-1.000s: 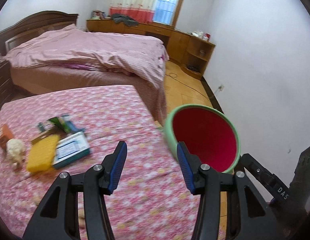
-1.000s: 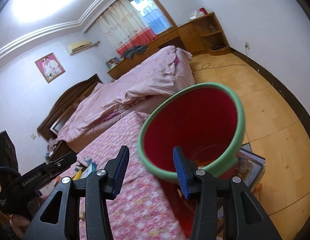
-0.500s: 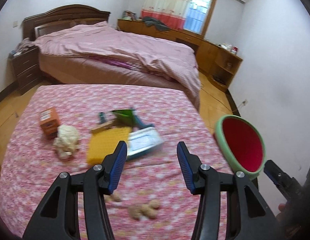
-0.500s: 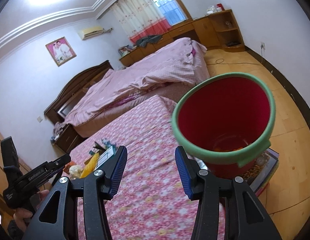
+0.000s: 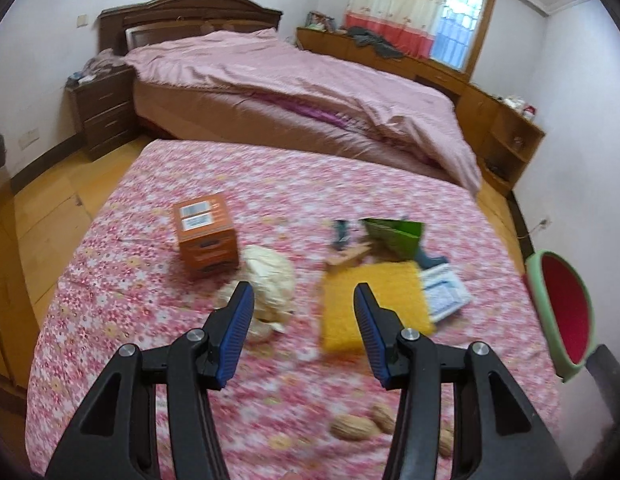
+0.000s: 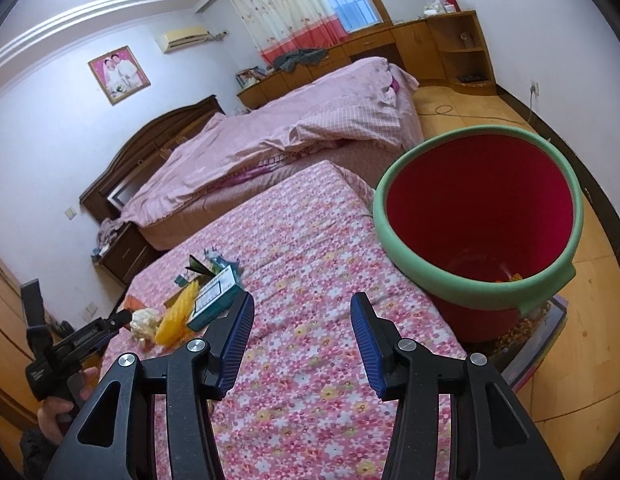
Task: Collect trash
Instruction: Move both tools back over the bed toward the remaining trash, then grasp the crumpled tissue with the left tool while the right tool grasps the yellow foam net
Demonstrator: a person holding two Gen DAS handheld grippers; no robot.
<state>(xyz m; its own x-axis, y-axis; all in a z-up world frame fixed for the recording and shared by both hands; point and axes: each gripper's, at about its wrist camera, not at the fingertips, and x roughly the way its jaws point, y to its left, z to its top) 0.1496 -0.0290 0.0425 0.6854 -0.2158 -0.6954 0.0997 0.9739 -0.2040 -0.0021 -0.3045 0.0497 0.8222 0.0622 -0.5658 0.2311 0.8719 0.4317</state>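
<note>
Trash lies on the pink floral bedspread (image 5: pixel 270 184): an orange box (image 5: pixel 205 235), a crumpled white wad (image 5: pixel 270 280), a yellow sponge (image 5: pixel 371 304), a white-and-teal packet (image 5: pixel 445 294), a green wrapper (image 5: pixel 395 234) and walnut shells (image 5: pixel 361 426). My left gripper (image 5: pixel 302 330) is open and empty above the wad and sponge. The red bin with a green rim (image 6: pixel 481 220) stands beside the bed; it also shows in the left wrist view (image 5: pixel 561 308). My right gripper (image 6: pixel 300 338) is open and empty over the bedspread (image 6: pixel 310 264), left of the bin. The trash pile (image 6: pixel 190 300) lies far left of it.
A larger bed with a pink quilt (image 5: pixel 310 80) lies behind. A dark nightstand (image 5: pixel 104 114) is at the far left, wooden cabinets (image 5: pixel 489 120) along the far wall. Books (image 6: pixel 541 344) lie on the wood floor under the bin.
My left gripper has swung left from the bin to over the trash pile. My right gripper has drawn back and left of the bin. Both stay open.
</note>
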